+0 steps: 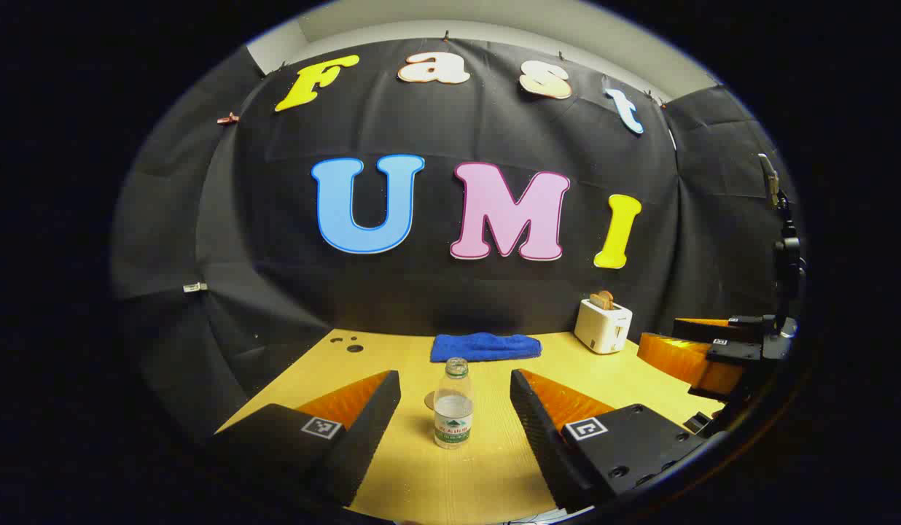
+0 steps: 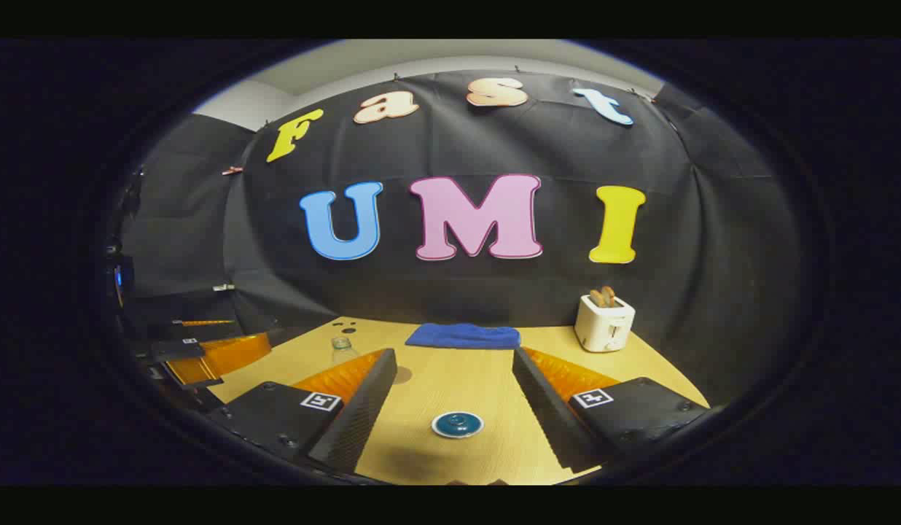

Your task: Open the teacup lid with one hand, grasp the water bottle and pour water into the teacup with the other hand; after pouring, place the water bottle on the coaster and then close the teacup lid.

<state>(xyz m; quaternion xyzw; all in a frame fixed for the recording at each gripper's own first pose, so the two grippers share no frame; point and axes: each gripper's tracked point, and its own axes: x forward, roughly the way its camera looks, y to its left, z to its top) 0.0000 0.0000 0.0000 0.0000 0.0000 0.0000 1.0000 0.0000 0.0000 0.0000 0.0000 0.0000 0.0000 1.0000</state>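
While the left hand-held gripper [image 1: 455, 408] hovers low over the yellow wooden surface [image 1: 487, 474] with its fingers spread wide apart and gripping nothing, a small clear water bottle [image 1: 453, 403] stands upright between them in the left gripper view, farther along the surface, apart from both fingers. Its cap looks to be off, and it is partly filled. A small round coaster [image 1: 429, 399] peeks out just behind the bottle on its left side. Farther back a folded blue cloth [image 1: 485, 346] lies near the wall, and a white toaster [image 1: 603, 325] with bread in its slots stands to the right of it. At the right edge of that view the other gripper shows. In the right gripper view, the right hand-held gripper [image 2: 454, 405] is likewise open, its fingers far apart and empty, and the teacup lid [image 2: 457, 424], a round dark blue disc with a pale rim, sits on the surface between them, touching neither. The teacup beneath it cannot be made out. The bottle's top [image 2: 341, 348] rises behind the left-hand finger.
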